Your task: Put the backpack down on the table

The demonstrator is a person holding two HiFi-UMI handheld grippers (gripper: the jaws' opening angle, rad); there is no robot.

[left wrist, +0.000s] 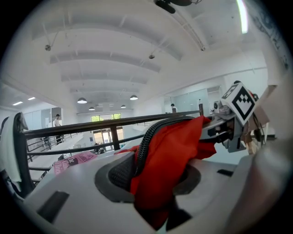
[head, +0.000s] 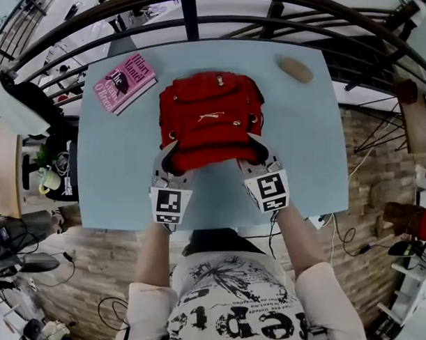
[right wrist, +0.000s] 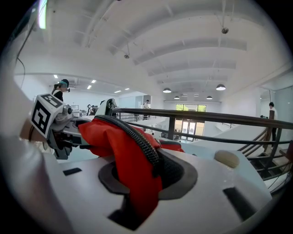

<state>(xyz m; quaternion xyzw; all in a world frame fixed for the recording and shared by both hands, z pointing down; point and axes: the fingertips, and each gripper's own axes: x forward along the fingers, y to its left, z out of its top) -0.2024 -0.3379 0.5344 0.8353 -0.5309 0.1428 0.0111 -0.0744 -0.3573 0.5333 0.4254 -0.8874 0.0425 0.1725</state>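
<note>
The red backpack [head: 209, 120] rests on the light blue table [head: 129, 184], its front pocket facing up. My left gripper [head: 170, 157] is shut on the pack's near left corner, and my right gripper [head: 259, 153] is shut on the near right corner. In the left gripper view, red fabric with a black zipper [left wrist: 169, 155] fills the gap between the jaws, and the right gripper [left wrist: 224, 130] shows beyond it. The right gripper view has the same red fabric [right wrist: 123, 151] pinched between its jaws, with the left gripper [right wrist: 64, 132] at the far side.
A pink book [head: 125, 82] lies at the table's far left corner. A beige rounded object [head: 295, 69] sits at the far right corner. A dark metal railing [head: 205, 2] curves past the table's far edge. The person stands at the near edge.
</note>
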